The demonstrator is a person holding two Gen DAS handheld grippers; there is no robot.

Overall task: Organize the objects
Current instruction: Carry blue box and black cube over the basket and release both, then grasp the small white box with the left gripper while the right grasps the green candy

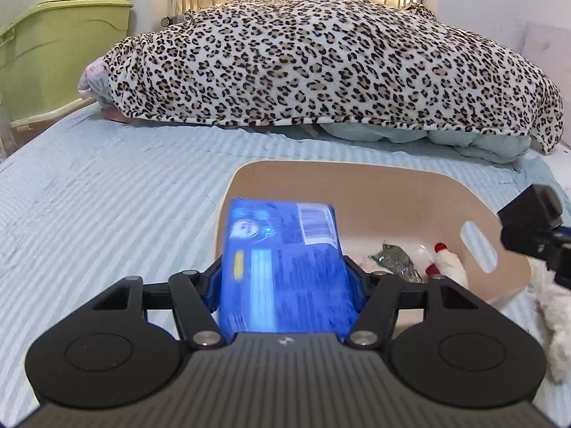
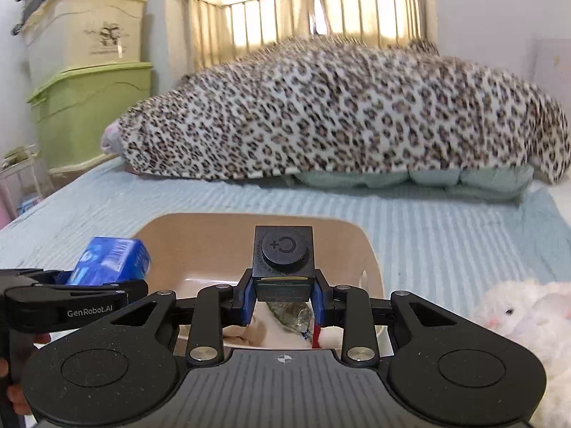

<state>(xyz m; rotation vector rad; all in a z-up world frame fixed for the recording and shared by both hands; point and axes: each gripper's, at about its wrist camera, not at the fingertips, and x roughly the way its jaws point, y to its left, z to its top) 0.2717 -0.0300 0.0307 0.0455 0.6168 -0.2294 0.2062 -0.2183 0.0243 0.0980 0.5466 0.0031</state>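
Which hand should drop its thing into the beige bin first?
Probably right. The right gripper holds the black cube over the beige bin; the left gripper's blue packet sits at the rim.

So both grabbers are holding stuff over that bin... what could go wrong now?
1. The left hand-held gripper holds the blue plastic-wrapped pack only near its rear end, so it might tip or slip before it is over the tan plastic bin.
2. The right hand-held gripper holds the black square bottle with a round cap close beside the left one; they could bump.
3. The fluffy white plush toy beside the bin could get snagged.
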